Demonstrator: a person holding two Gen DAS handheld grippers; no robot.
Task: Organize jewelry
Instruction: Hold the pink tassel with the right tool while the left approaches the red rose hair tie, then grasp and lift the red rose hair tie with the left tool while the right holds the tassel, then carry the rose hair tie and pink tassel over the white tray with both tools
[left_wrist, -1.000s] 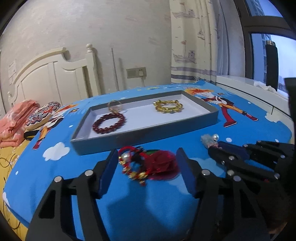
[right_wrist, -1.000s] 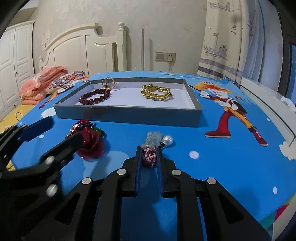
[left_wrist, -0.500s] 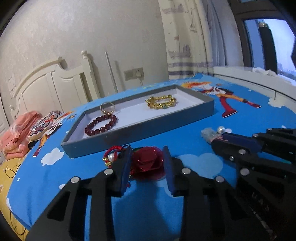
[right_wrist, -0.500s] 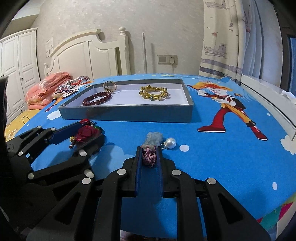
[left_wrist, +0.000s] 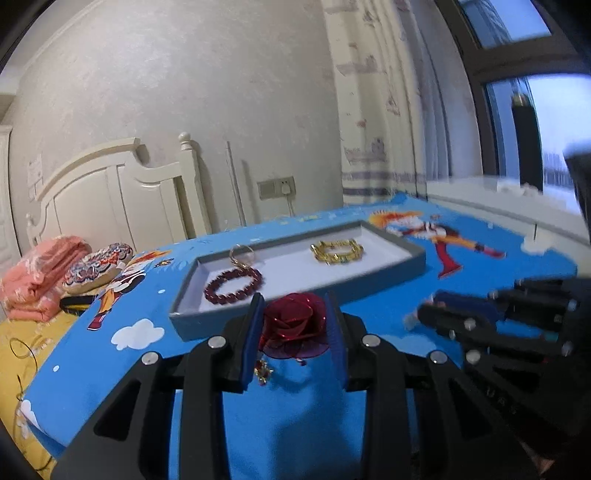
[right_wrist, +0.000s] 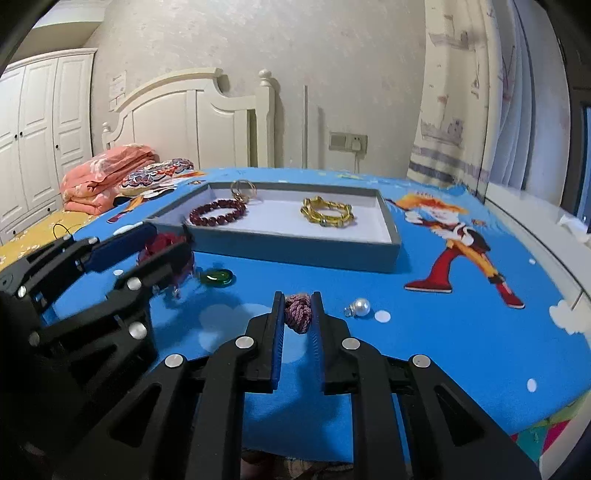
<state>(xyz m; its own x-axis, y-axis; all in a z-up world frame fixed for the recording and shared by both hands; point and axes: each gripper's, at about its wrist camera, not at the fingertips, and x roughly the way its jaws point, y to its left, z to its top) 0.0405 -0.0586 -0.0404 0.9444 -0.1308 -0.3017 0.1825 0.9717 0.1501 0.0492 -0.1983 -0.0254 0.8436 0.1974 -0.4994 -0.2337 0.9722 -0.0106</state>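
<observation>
Pinching a dark red fabric rose ornament (left_wrist: 293, 323), the left gripper (left_wrist: 295, 332) was raised before the grey rectangular jewelry tray (left_wrist: 413, 260); the right gripper (right_wrist: 298, 317) clamped a braided purple cord knot (right_wrist: 298, 313).

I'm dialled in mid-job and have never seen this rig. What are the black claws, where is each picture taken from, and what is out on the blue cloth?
Each claw is a hand-held two-finger gripper with a camera looking along its fingers. In the left view, the left gripper is clamped on a red rose ornament. In the right view, the right gripper pinches a purple knotted cord. On the blue cartoon cloth sits a grey tray with a red bead bracelet, a gold bracelet and a ring. Loose outside: a pearl charm and a green glass gem.
</observation>
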